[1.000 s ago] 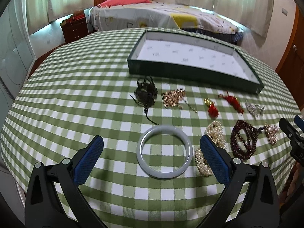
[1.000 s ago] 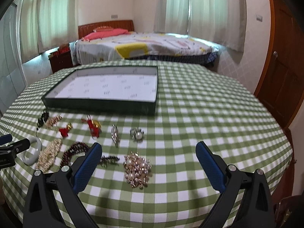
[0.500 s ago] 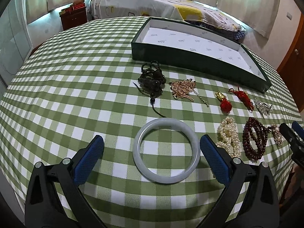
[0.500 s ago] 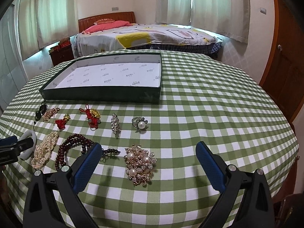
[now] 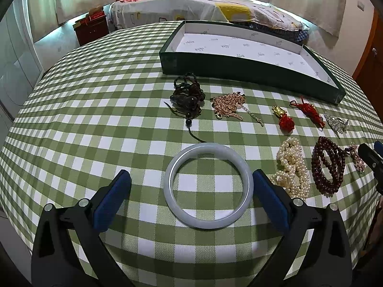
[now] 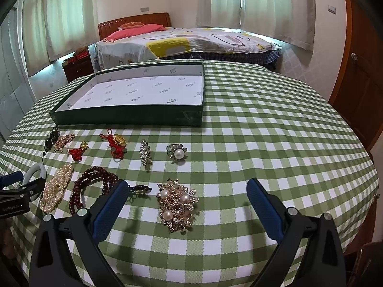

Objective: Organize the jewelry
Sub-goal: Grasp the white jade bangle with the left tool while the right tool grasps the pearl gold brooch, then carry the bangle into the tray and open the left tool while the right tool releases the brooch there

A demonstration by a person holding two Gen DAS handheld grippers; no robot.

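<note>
A pale jade bangle (image 5: 208, 185) lies flat on the green checked tablecloth, and my left gripper (image 5: 191, 181) stands open around it, one blue pad on each side, apart from the ring. Beyond it lie a dark cord pendant (image 5: 188, 98), a gold chain (image 5: 228, 105), red tassel charms (image 5: 286, 120), a pearl strand (image 5: 292, 167) and dark red beads (image 5: 329, 165). A gold pearl brooch (image 6: 177, 203) sits between the pads of my open right gripper (image 6: 188, 196). The green tray (image 6: 129, 117), white inside, stands empty behind.
A pearl ring (image 6: 177, 151) and a crystal brooch (image 6: 145, 153) lie in front of the tray. The round table's edge falls away on all sides. A bed (image 6: 191, 40) and a wooden door (image 6: 359, 71) are beyond the table.
My left gripper has come closer to the bangle, which now lies between its pads. My right gripper has moved closer over the gold pearl brooch.
</note>
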